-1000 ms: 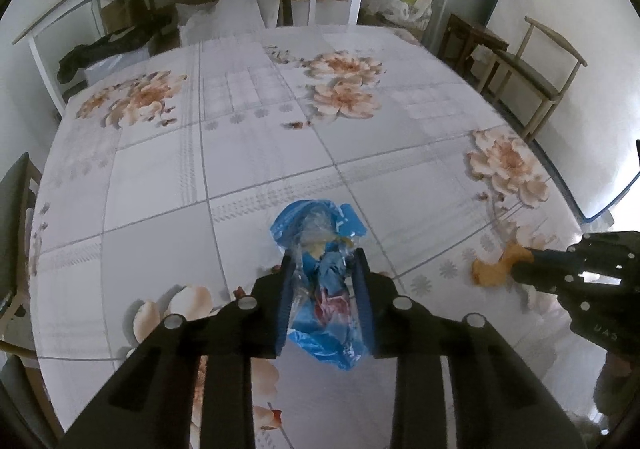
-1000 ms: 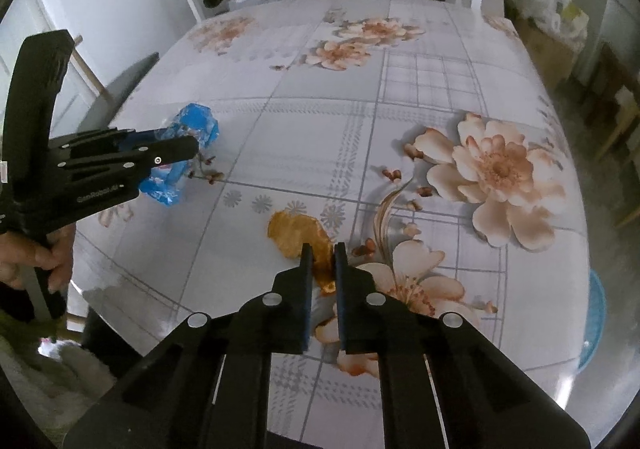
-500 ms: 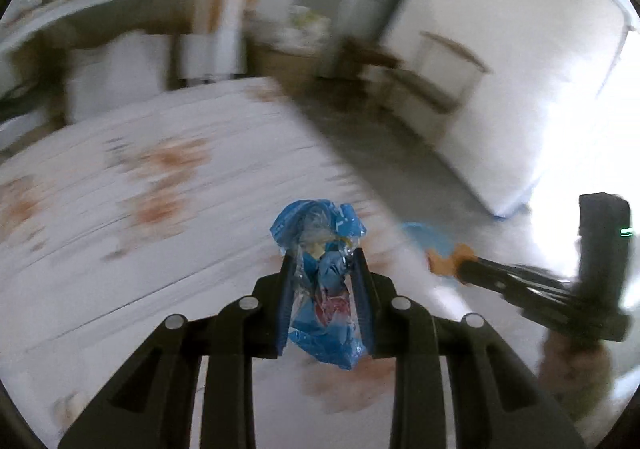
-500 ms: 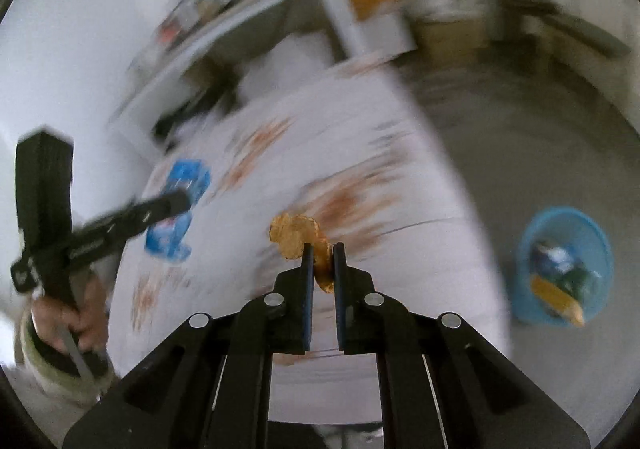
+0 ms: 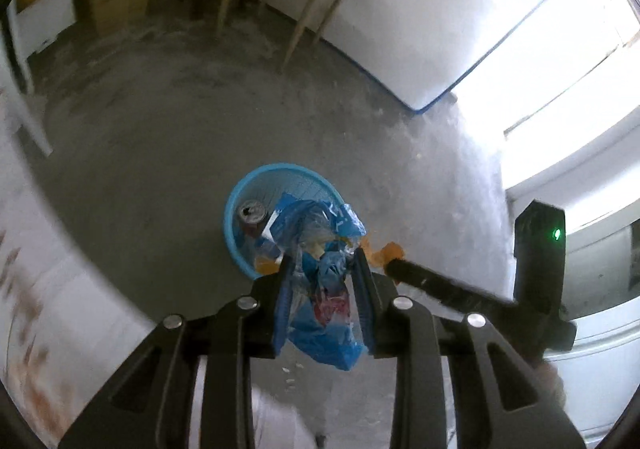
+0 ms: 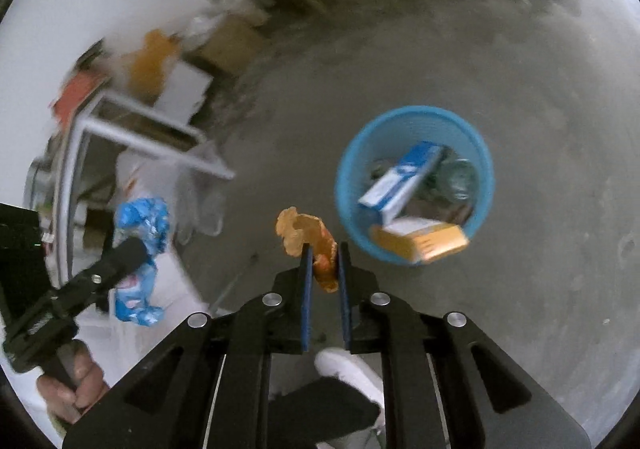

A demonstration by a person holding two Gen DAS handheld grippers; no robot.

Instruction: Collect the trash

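Both my grippers are over the floor by the one blue bin (image 6: 414,185). Left gripper (image 5: 322,281) has the blue wrapper (image 5: 320,277) right above the bin, jaws easing open around it. Right gripper (image 6: 323,273) is also loosening on the one orange peel (image 6: 310,239), bin ahead and right.

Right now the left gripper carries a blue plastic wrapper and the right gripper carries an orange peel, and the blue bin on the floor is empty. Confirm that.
Not quite: the blue bin is not empty. The right wrist view shows a blue-and-white carton and an orange box inside it. The rest holds: the left gripper carries the blue plastic wrapper, the right gripper the orange peel, both jaws opening.
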